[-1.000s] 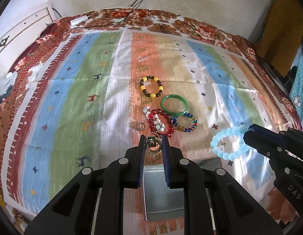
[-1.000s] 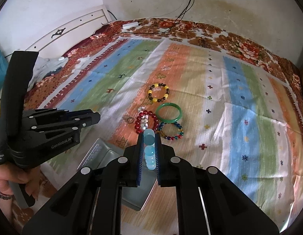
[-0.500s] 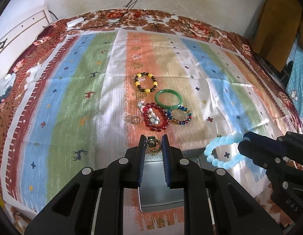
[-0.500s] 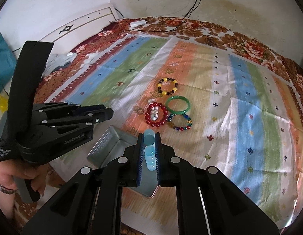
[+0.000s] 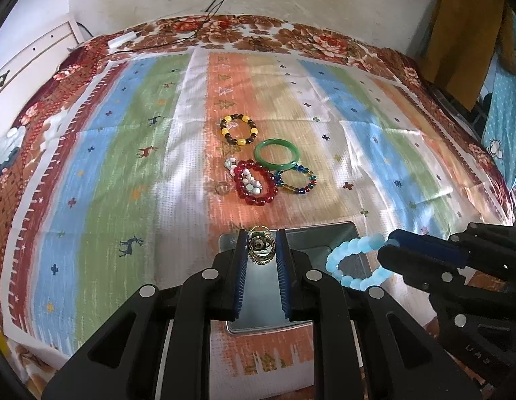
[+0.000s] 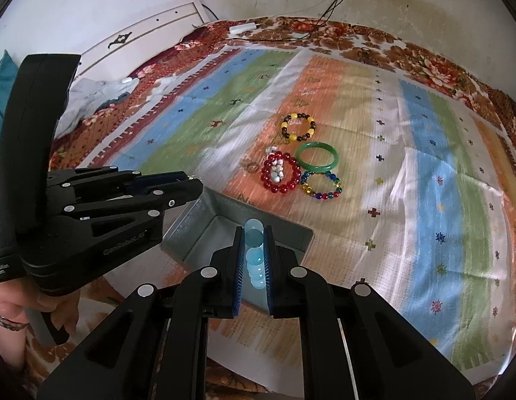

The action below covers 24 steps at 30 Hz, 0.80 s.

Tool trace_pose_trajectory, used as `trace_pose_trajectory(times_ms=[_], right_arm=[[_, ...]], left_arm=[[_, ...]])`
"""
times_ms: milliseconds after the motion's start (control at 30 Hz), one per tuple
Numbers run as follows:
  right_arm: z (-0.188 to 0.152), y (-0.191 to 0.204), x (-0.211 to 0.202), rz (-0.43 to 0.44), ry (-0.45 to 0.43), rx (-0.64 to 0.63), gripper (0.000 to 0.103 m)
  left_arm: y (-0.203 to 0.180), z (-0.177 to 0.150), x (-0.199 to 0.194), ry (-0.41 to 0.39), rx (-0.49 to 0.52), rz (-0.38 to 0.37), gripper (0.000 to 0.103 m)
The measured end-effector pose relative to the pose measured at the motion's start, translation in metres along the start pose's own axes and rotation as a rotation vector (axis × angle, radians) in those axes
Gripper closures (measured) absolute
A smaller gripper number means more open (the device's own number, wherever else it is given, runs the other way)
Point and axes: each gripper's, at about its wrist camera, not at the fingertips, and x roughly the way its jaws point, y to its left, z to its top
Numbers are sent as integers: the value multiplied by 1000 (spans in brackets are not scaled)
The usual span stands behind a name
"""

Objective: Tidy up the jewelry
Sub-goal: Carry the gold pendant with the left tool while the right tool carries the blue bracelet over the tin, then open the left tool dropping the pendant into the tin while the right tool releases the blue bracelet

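Bracelets (image 5: pixel 254 163) wait at 12 o'clock while the left gripper (image 5: pixel 262 251) pinches rings (image 5: pixel 260 249) and the right gripper (image 6: pixel 253 251) pinches blue beads (image 6: pixel 254 256) over the empty tray (image 5: pixel 328 233).

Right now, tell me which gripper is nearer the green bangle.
Hard to call; neither clearly. The left gripper, gripping a gold ring, and the right gripper, gripping the pale blue bracelet, both hang over the metal tray, short of the green bangle.

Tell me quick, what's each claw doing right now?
Left gripper: closed on a gold ring.
Right gripper: closed on a pale blue bead bracelet.
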Motion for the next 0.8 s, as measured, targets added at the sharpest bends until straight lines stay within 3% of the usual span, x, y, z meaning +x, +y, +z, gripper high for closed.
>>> trace_pose_trajectory(times_ms=[367, 400, 433, 500, 800], right_arm=[[-1, -5, 5, 29, 28, 20, 91], [-1, -5, 7, 36, 36, 21, 86], [0, -7, 7, 29, 32, 29, 72], [1, -10, 3, 23, 9, 47, 60], [3, -31, 7, -2, 11, 123, 57]], left_arm=[[-1, -3, 5, 21, -1, -3, 87], [1, -3, 6, 28, -14, -10, 83], [3, -2, 6, 32, -26, -15, 75], [6, -1, 5, 28, -39, -16, 71], [19, 3, 6, 25, -78, 5, 56]])
